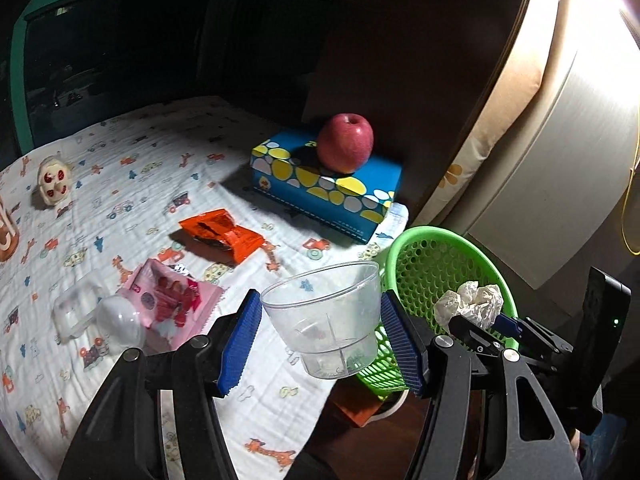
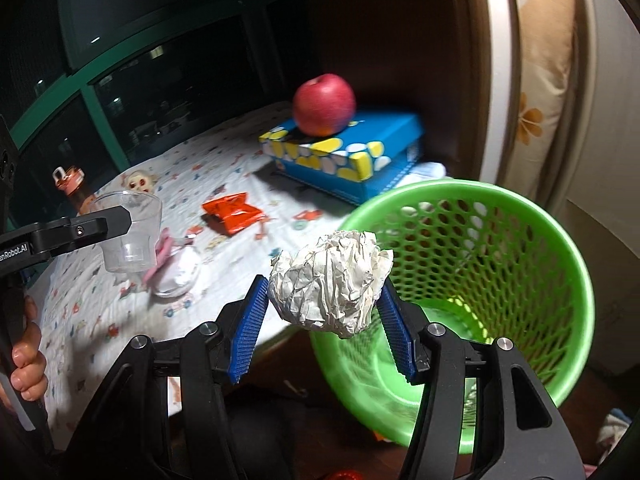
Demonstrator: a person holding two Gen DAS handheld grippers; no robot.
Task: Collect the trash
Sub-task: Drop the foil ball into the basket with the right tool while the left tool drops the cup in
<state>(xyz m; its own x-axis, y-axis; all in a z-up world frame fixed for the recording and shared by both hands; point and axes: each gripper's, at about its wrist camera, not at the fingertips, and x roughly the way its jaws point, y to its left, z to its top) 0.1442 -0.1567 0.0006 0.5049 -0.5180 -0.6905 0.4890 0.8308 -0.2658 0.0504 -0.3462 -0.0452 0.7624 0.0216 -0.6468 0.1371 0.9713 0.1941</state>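
Both wrist views angled down, close over the table edge, sharing green basket and apple

Both grippers are matte black with angular linkage arms and round silver screws — their fingers carry ribbed blue pads. The left gripper bears white lettering on its side.

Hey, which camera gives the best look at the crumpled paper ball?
The right wrist view: the crumpled paper ball sits large and central there, clamped in the right gripper. The left wrist view shows the ball small at the right, in front of the green basket.
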